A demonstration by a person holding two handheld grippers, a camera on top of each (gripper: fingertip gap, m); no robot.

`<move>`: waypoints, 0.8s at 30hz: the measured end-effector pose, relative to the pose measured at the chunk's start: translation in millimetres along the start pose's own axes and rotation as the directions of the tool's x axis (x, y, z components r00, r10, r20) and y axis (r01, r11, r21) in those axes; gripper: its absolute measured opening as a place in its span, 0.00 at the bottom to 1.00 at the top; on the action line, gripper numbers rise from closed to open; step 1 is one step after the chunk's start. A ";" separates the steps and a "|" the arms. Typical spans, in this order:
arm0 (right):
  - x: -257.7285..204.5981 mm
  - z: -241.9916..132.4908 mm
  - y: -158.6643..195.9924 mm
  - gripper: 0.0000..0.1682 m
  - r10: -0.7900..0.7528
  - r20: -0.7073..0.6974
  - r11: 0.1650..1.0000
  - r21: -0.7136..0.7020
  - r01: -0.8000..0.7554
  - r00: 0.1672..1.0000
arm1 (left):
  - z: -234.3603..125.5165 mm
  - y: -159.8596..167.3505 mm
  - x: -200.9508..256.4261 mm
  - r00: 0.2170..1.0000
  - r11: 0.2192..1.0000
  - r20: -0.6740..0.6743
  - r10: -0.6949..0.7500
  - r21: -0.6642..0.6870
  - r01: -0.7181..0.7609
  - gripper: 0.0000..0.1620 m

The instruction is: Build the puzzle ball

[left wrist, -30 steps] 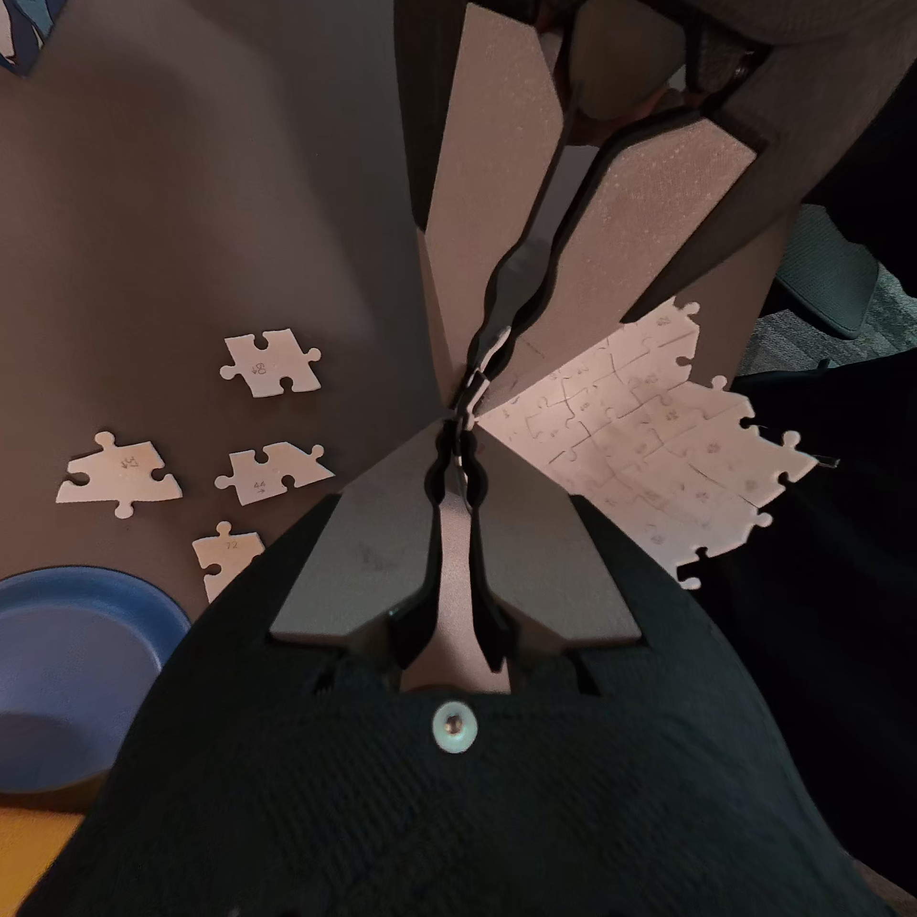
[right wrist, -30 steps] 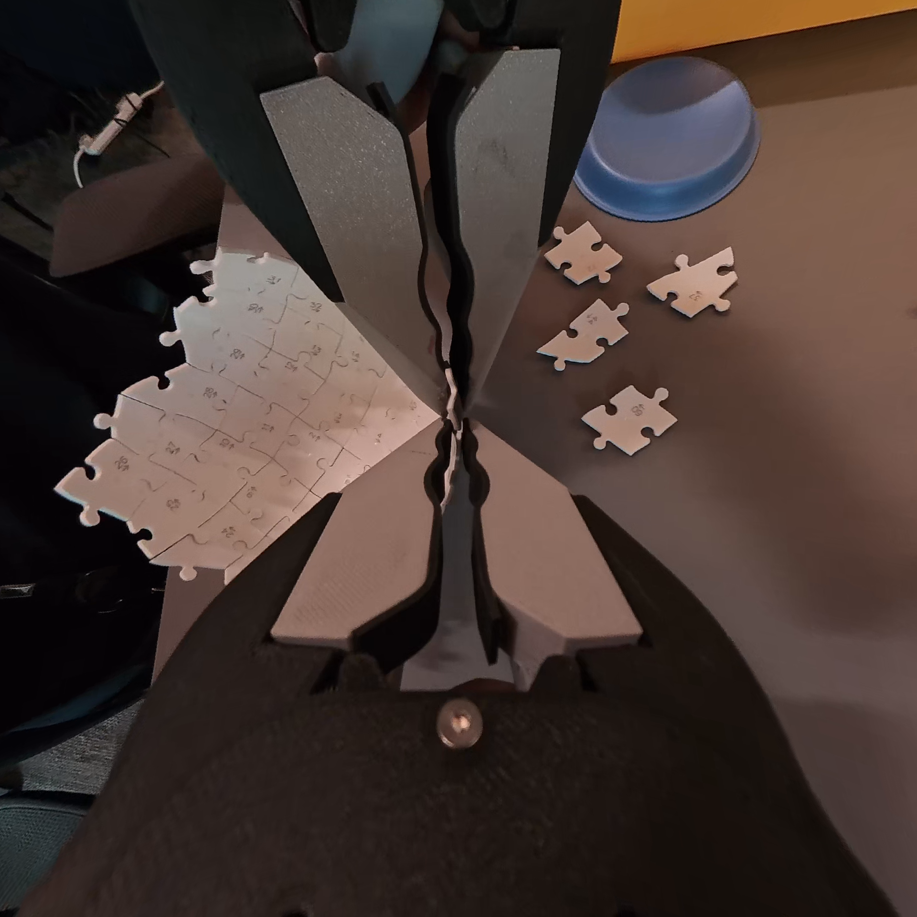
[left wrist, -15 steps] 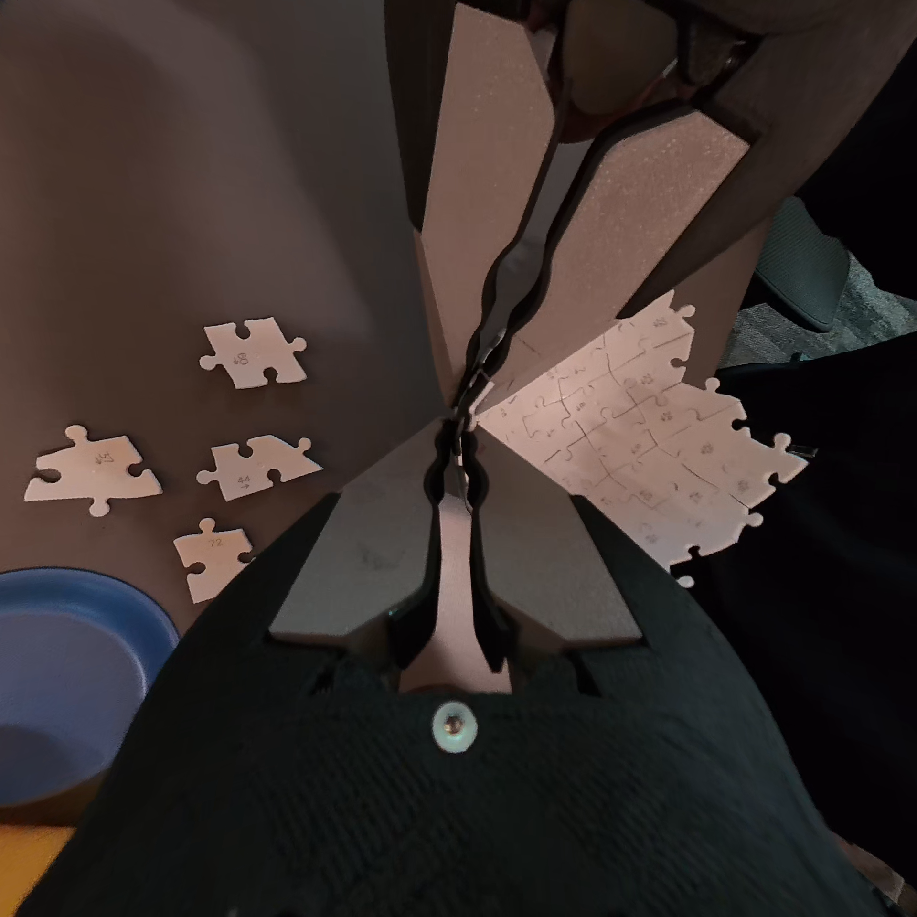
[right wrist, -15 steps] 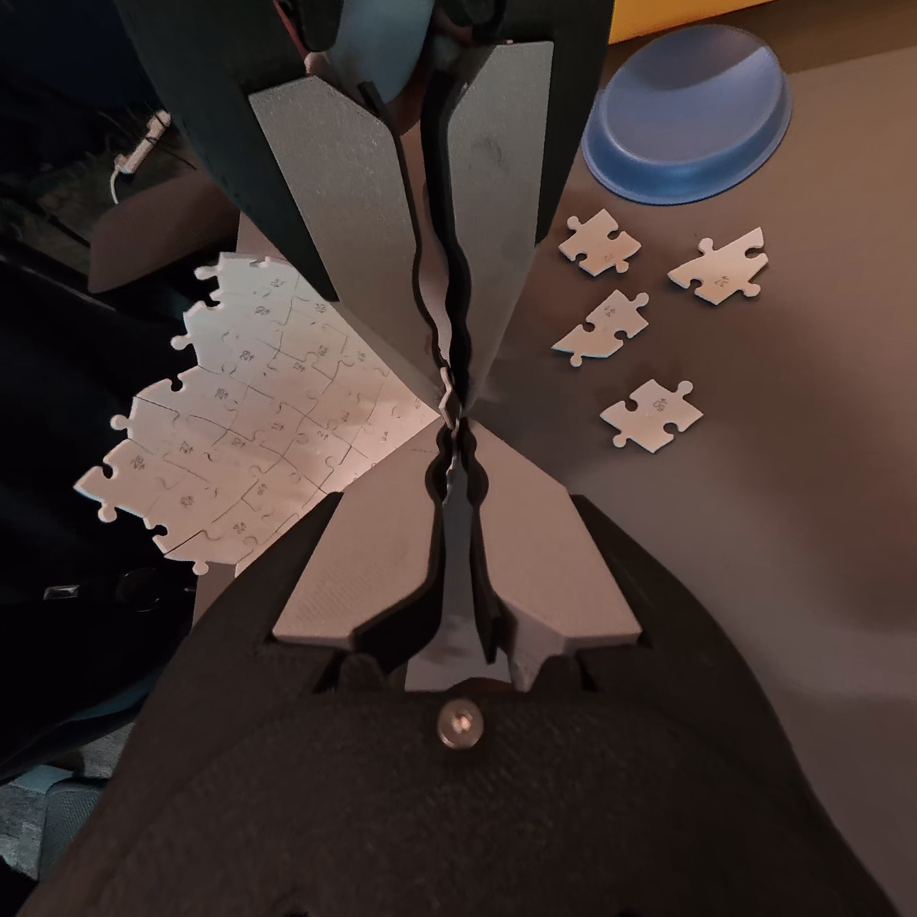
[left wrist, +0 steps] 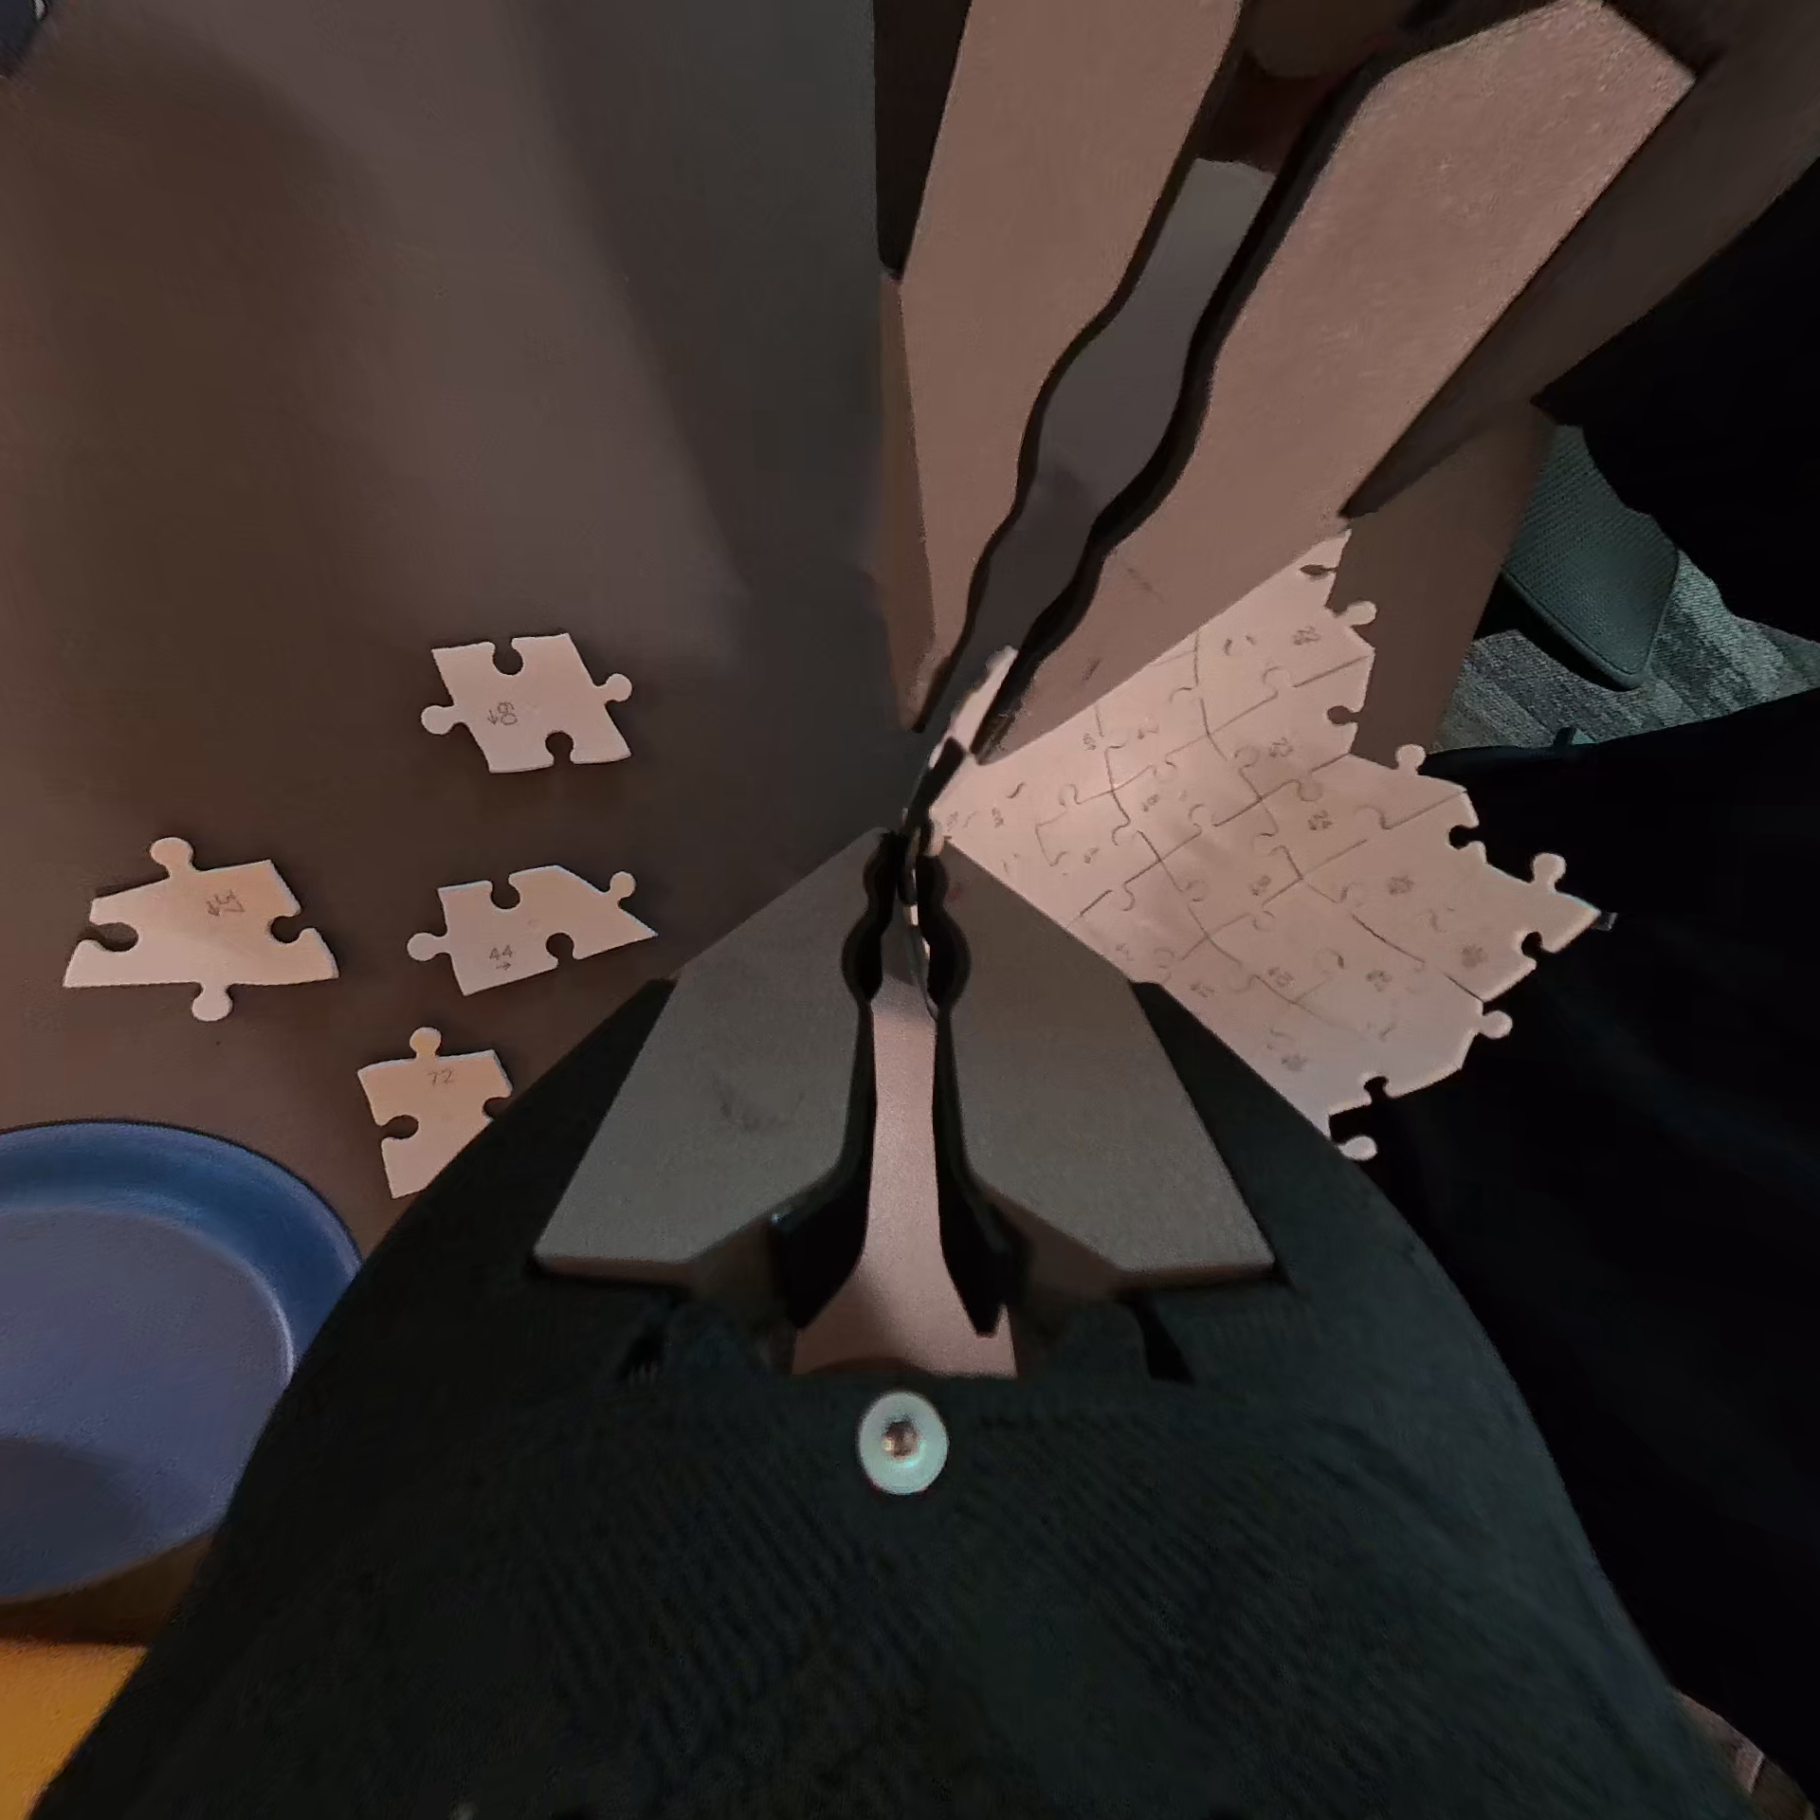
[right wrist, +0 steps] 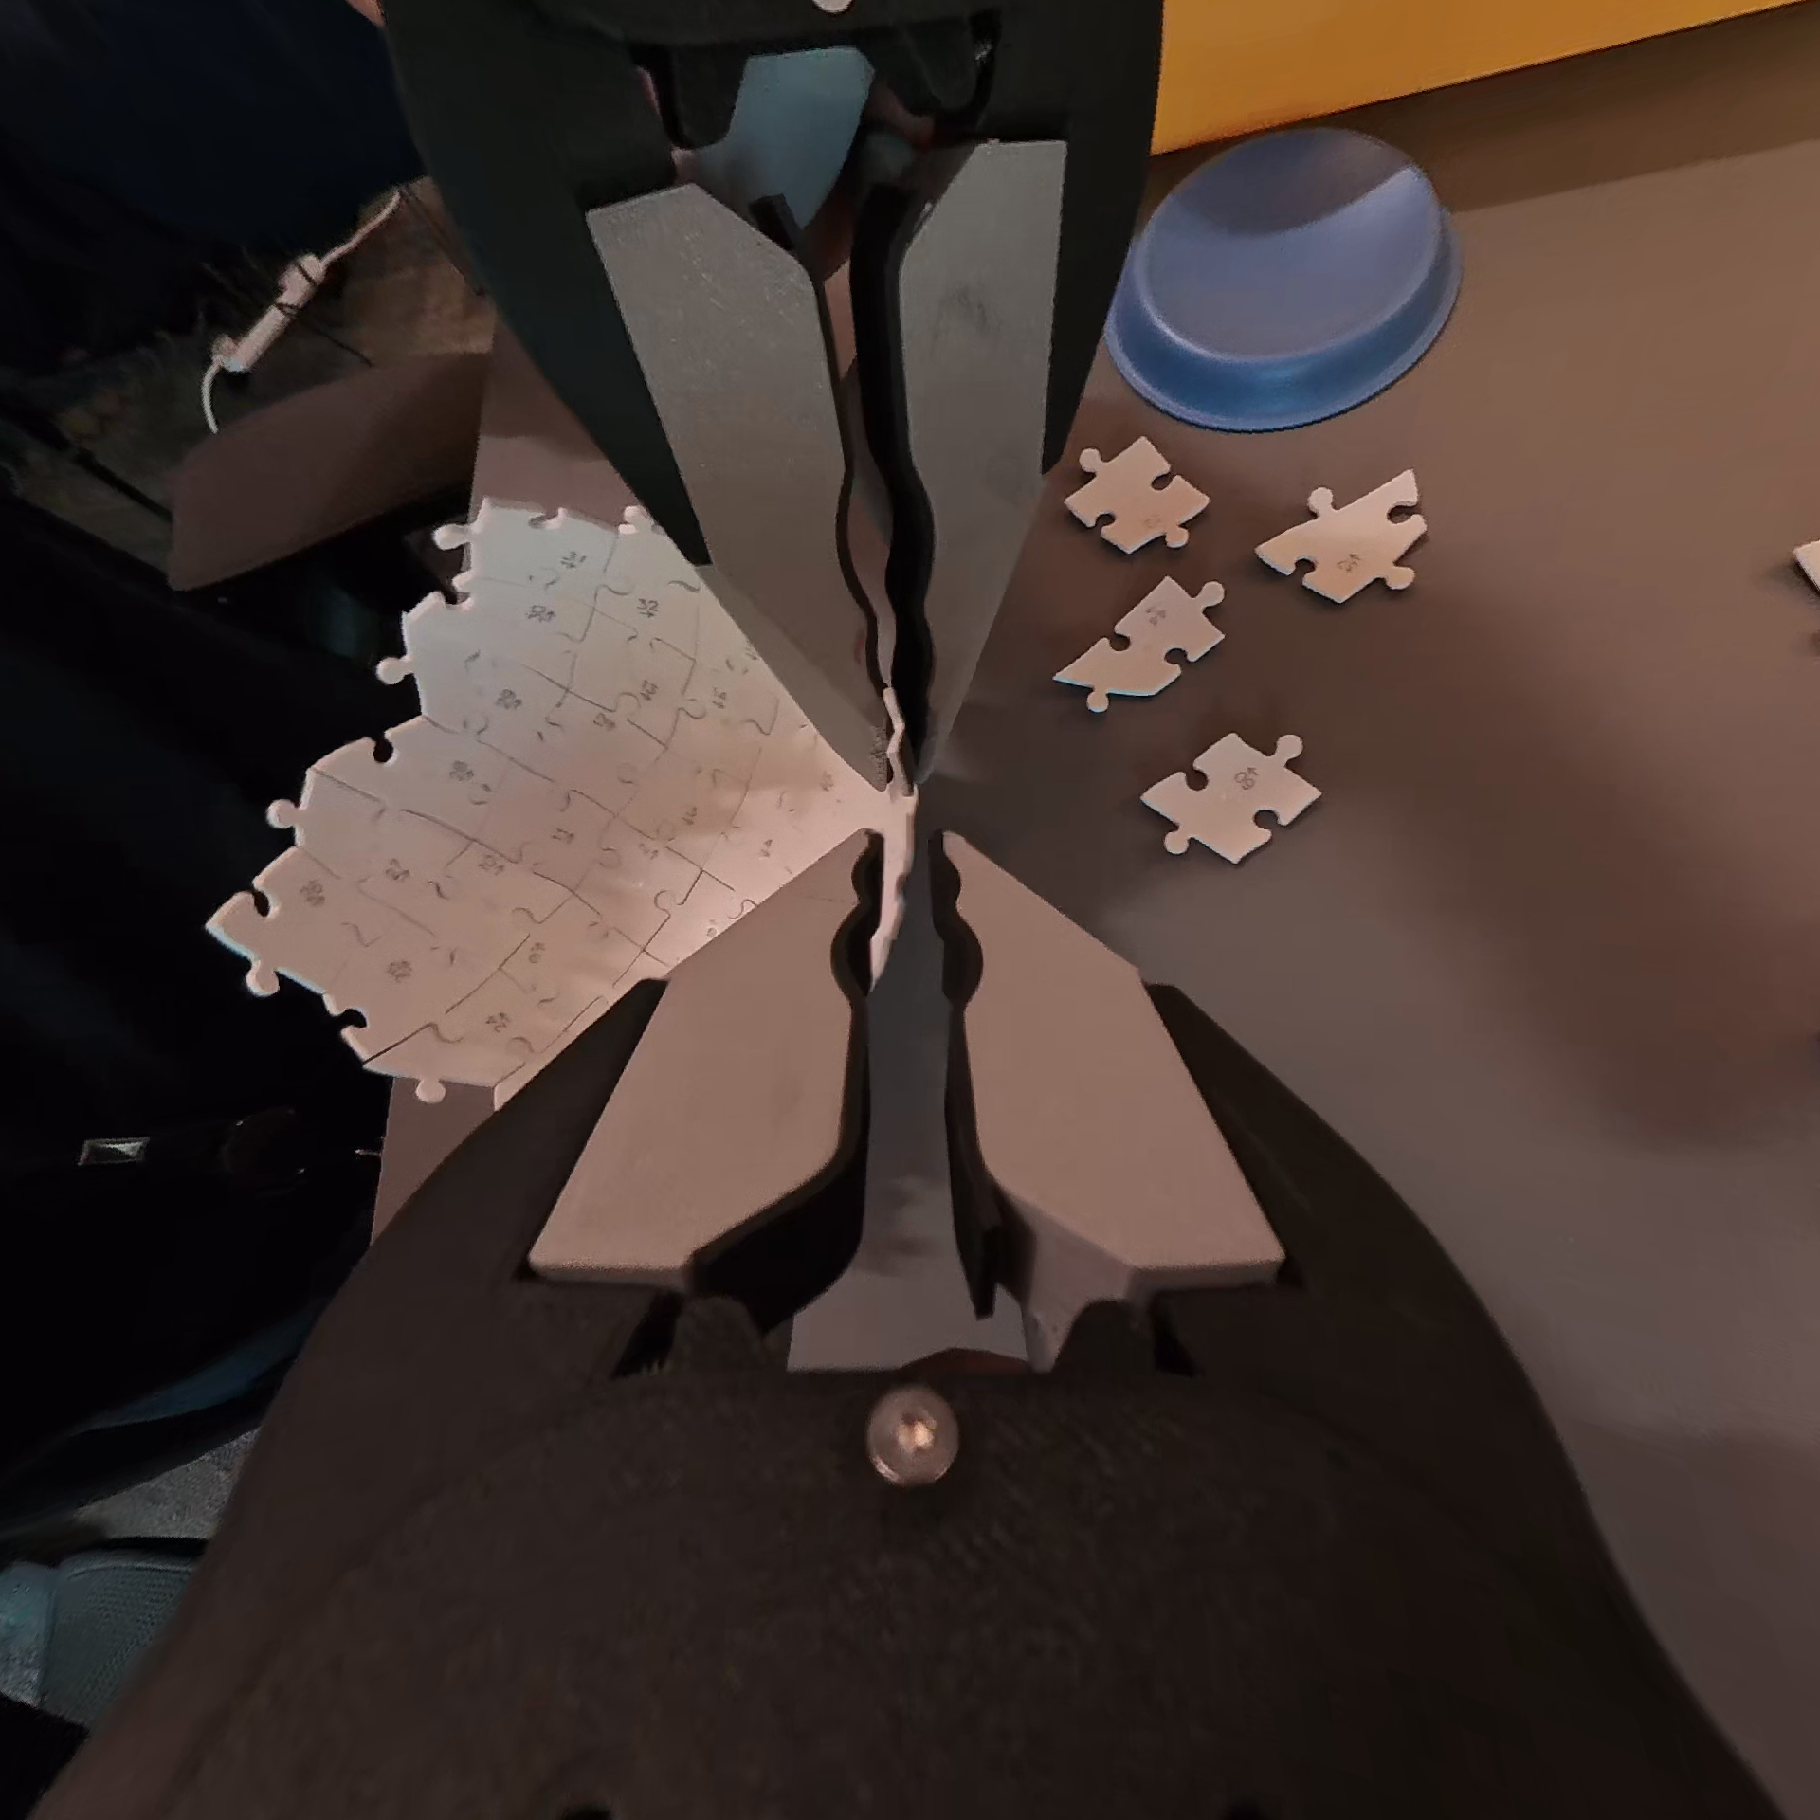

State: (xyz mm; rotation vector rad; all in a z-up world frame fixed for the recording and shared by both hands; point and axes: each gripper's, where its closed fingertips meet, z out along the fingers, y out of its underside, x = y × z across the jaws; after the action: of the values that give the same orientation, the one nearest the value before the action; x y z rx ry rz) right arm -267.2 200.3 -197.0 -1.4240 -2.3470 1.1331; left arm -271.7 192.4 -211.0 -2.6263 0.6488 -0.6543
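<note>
A curved sheet of joined white puzzle pieces, number side up, hangs out past the table edge; it also shows in the right wrist view. My left gripper is shut on the sheet's pointed end. In the right wrist view it comes down from the top, pinching a white edge. My right gripper faces it tip to tip with its jaws a little apart around the same white edge. It also shows in the left wrist view. Several loose pieces lie on the brown table.
A blue bowl sits near the loose pieces; it also shows in the right wrist view. A yellow strip runs behind it. Beyond the table edge are a dark floor and a chair base. Less than 4 cm separates the two grippers' tips.
My right gripper's jaws have parted slightly; they were closed tip to tip before. My left gripper stays shut on the sheet. Both views have shifted a little.
</note>
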 end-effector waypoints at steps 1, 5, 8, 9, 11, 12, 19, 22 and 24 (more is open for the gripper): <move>-1.1 1.6 1.8 0.03 -0.012 -0.001 1.000 -0.014 0.012 1.000 | 0.0 0.1 0.1 1.000 1.000 0.000 0.000 0.000 0.000 0.01; -0.1 12.4 8.5 0.01 -0.087 -0.052 0.993 -0.089 0.083 0.995 | 0.1 0.8 1.9 1.000 1.000 -0.010 0.000 -0.005 0.000 0.01; 0.6 15.0 9.7 0.02 -0.110 -0.064 0.989 -0.111 0.102 0.992 | 1.3 2.8 0.9 1.000 1.000 0.001 0.004 -0.017 -0.004 0.01; -0.2 14.7 9.8 0.01 -0.106 -0.054 0.989 -0.108 0.099 0.993 | 1.1 2.8 1.5 1.000 1.000 -0.002 0.004 -0.015 -0.004 0.01; -2.2 13.7 9.6 0.01 -0.090 -0.031 0.991 -0.099 0.087 0.995 | 0.7 2.1 3.2 1.000 1.000 -0.010 0.005 -0.012 -0.005 0.01; -2.8 13.5 9.7 0.00 -0.079 -0.021 0.992 -0.096 0.076 0.997 | 0.5 2.0 3.8 1.000 1.000 -0.011 0.007 -0.012 -0.007 0.01; -1.9 12.8 10.3 0.00 -0.052 -0.032 0.993 -0.112 0.048 0.998 | 0.1 0.8 3.0 1.000 1.000 0.003 0.004 -0.015 -0.004 0.01; -1.1 12.5 9.8 0.00 -0.051 -0.051 0.992 -0.117 0.045 0.997 | -0.4 0.8 3.0 1.000 1.000 -0.002 -0.006 -0.014 0.006 0.02; -0.2 12.3 9.4 0.00 -0.046 -0.053 0.993 -0.112 0.040 0.998 | -1.3 0.5 2.4 1.000 1.000 0.003 -0.010 -0.014 0.010 0.02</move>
State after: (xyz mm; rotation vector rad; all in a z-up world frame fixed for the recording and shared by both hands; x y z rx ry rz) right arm -266.8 196.2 -212.0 -1.4132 -2.4241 0.9534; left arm -270.6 190.5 -209.3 -2.6443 0.6416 -0.6507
